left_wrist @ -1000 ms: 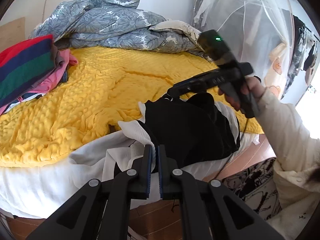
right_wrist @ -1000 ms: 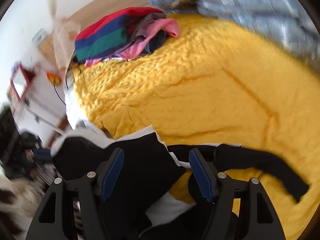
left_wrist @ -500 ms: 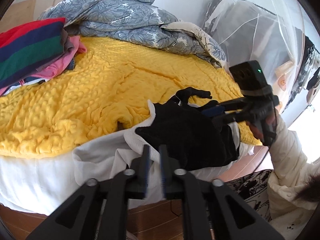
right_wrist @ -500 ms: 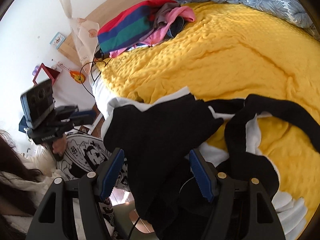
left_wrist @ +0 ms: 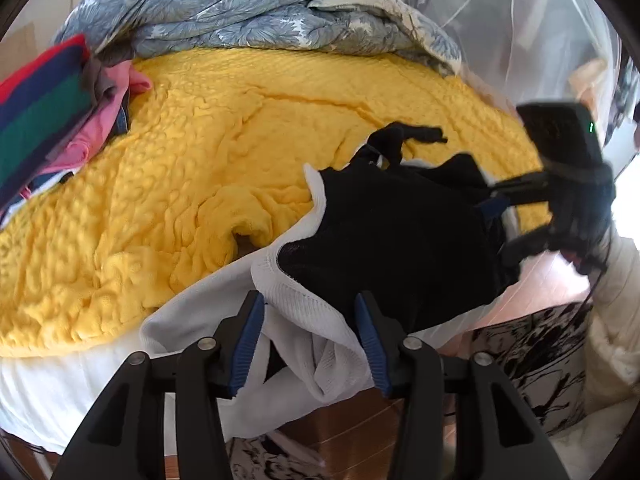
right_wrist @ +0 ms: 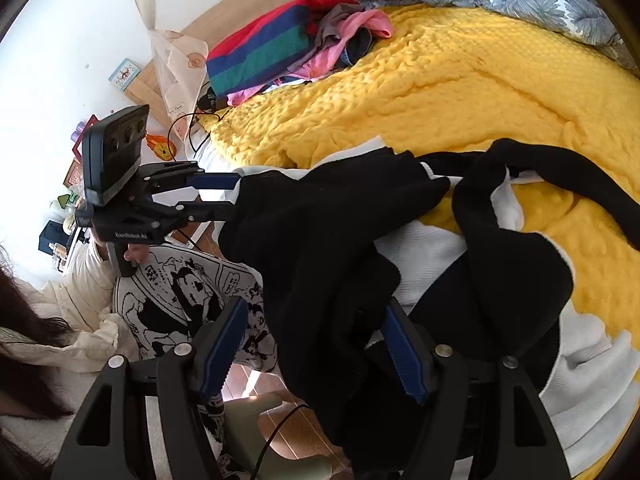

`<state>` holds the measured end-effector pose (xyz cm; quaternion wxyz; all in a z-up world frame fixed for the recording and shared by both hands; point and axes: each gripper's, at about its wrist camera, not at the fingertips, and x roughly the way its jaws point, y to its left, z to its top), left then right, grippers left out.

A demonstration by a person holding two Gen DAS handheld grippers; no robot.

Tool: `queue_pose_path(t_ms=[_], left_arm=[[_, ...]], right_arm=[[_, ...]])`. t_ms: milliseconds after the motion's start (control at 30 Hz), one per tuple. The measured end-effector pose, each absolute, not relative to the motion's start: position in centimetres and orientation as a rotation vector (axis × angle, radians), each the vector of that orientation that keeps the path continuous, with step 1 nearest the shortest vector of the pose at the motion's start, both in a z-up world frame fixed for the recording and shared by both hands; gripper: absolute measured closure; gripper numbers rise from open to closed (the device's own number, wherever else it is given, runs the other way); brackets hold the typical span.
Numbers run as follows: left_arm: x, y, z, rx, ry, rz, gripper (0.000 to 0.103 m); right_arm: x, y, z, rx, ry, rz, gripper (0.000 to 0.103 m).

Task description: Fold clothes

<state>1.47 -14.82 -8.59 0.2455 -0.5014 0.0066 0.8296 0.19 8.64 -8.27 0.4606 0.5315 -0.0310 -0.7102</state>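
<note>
One black-and-white garment (left_wrist: pixel 384 240) lies crumpled, unfolded; left gripper (left_wrist: pixel 310 344) has just been opening, white hem loose between; right gripper (right_wrist: pixel 312 344) wide.

The left gripper (left_wrist: pixel 310 344), at the bottom centre of its own view, has just been opening, and its blue-padded fingers (left_wrist: pixel 248 344) now stand apart. The right gripper (right_wrist: pixel 310 352) sits low in its view with its fingers (right_wrist: pixel 402 354) spread wide. Both point downward, each held in a cream-sleeved hand (right_wrist: pixel 134 256).
</note>
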Motion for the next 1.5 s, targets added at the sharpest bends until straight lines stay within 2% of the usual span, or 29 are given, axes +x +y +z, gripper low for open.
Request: queue_pose_path(t_ms=[300,533,667,733,767,800,833,867,967,1033,1300,1500], left_arm=[[1.0,-14.3,-9.7,-1.439,-0.054,2.140,0.045],[0.6,-13.6,-9.8,-1.451,-0.094,2.108,0.044],[0.0,-13.2,-9.8,-1.452,-0.121,2.100,0.044],[-0.2,-12.9,-9.8,-1.452,-0.132,2.099,0.045],[-0.2,-12.7,-9.8,-1.447,-0.134,2.099,0.046],[-0.1,-12.6,-9.8,-1.439,-0.130,2.102,0.046],[0.0,-12.4,-9.8,-1.433,-0.122,2.107,0.050],[0.1,-12.3,-9.8,-1.428,-0.110,2.115,0.063],[-0.1,-12.7,-10.1,-1.450,-0.135,2.119,0.089],[-0.4,-13.4,-10.4,-1.466,-0.182,2.128,0.094],[-0.3,-14.0,-9.8,-1.424,-0.205,2.182,0.095],[-0.1,-13.5,-8.7,-1.341,-0.220,2.191,0.095]], right_arm=[[0.1,8.9,-7.9,1.266,-0.139,-1.756,0.033],[0.1,9.5,-7.7,1.267,-0.093,-1.864,0.033],[-0.4,9.7,-8.3,1.286,-0.127,-1.872,0.033],[-0.4,9.2,-8.6,1.278,-0.115,-1.868,0.036],[-0.3,8.9,-8.6,1.270,-0.098,-1.872,0.043],[-0.2,8.6,-8.6,1.261,-0.080,-1.876,0.058],[0.0,8.3,-8.7,1.252,-0.063,-1.880,0.069],[0.0,8.0,-8.7,1.247,-0.048,-1.866,0.088],[-0.1,7.8,-9.4,1.296,-0.029,-1.884,0.088],[-0.2,8.1,-9.3,1.298,-0.044,-1.899,0.088],[0.4,10.6,-5.7,1.131,-0.156,-2.038,0.089],[0.6,14.2,-3.3,0.995,-0.323,-2.143,0.089]])
